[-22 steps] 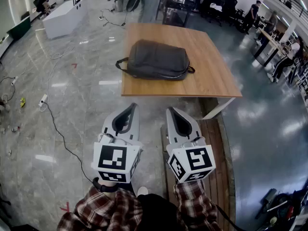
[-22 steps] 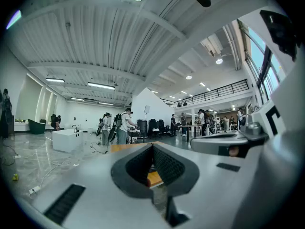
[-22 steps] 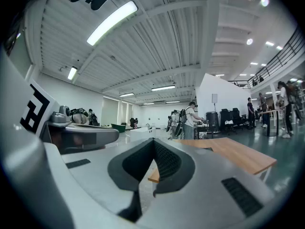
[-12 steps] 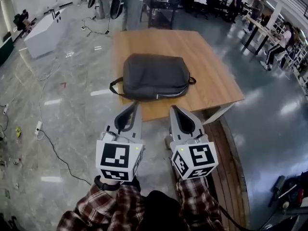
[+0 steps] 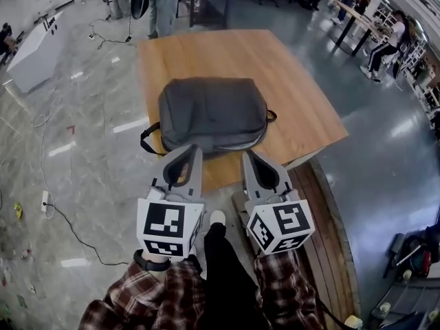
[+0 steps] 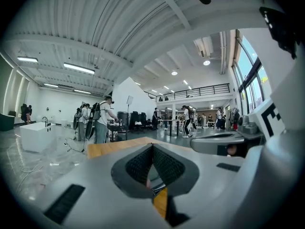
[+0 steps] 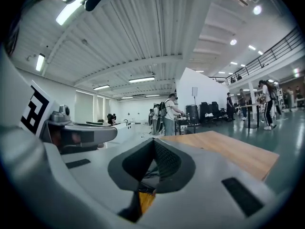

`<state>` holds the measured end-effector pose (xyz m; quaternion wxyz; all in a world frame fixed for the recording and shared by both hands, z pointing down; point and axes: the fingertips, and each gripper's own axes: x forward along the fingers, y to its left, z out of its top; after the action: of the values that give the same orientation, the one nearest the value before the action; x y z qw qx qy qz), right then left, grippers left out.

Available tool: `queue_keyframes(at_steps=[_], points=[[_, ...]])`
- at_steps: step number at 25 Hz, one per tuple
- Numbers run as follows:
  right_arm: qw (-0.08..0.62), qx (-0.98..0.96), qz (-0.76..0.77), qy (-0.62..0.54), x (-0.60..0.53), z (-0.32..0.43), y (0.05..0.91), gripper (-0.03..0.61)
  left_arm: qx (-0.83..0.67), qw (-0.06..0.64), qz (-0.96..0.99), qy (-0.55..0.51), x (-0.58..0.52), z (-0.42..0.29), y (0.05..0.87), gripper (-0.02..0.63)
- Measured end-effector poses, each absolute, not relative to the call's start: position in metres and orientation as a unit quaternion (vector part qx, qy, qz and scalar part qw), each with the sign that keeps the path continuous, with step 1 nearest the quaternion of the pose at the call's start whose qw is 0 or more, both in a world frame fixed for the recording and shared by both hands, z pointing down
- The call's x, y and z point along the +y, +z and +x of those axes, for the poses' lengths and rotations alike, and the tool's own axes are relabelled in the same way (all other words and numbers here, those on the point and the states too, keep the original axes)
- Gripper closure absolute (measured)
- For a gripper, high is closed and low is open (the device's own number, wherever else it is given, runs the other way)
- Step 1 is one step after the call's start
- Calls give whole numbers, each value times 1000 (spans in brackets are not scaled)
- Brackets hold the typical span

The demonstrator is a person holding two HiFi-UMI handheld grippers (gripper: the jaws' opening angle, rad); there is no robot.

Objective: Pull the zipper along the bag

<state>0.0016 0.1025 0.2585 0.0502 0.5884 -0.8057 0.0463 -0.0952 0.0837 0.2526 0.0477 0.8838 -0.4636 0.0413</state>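
A dark grey backpack (image 5: 212,113) lies flat on a wooden table (image 5: 302,108), with a strap loop hanging off the near-left corner. Its zipper line runs along the near and right edge. My left gripper (image 5: 195,148) is shut, with its tip just short of the bag's near edge. My right gripper (image 5: 247,154) is also shut and empty, beside the left one at the table's near edge. In the left gripper view the left gripper (image 6: 152,146) has its jaws closed to a point, and the right gripper (image 7: 154,141) looks the same in its own view. Neither touches the bag.
The table (image 7: 228,151) stands on a glossy grey floor. A wooden platform (image 5: 317,239) lies under my right side. A cable (image 5: 62,218) trails on the floor at left. People (image 5: 161,2) and desks stand beyond the table's far edge.
I have walked toward the table; the bag now sits much closer, right in front of both gripper tips. Both grippers stayed shut and side by side.
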Motion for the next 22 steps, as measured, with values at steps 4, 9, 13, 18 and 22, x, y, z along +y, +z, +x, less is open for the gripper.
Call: queue_keyframes(at_steps=[4, 9, 13, 18, 22], points=[[61, -813, 577, 46, 49, 14, 271, 571, -469, 52, 880, 48, 30, -76, 266, 604], [63, -828, 556, 37, -15, 42, 266, 571, -489, 49, 870, 44, -34, -43, 261, 604], [65, -841, 537, 35, -54, 53, 256, 571, -504, 46, 861, 42, -68, -30, 251, 604], [70, -847, 526, 37, -88, 64, 254, 571, -520, 51, 851, 42, -96, -24, 251, 604], [74, -845, 528, 47, -105, 67, 258, 571, -521, 62, 850, 52, -113, -27, 259, 604]])
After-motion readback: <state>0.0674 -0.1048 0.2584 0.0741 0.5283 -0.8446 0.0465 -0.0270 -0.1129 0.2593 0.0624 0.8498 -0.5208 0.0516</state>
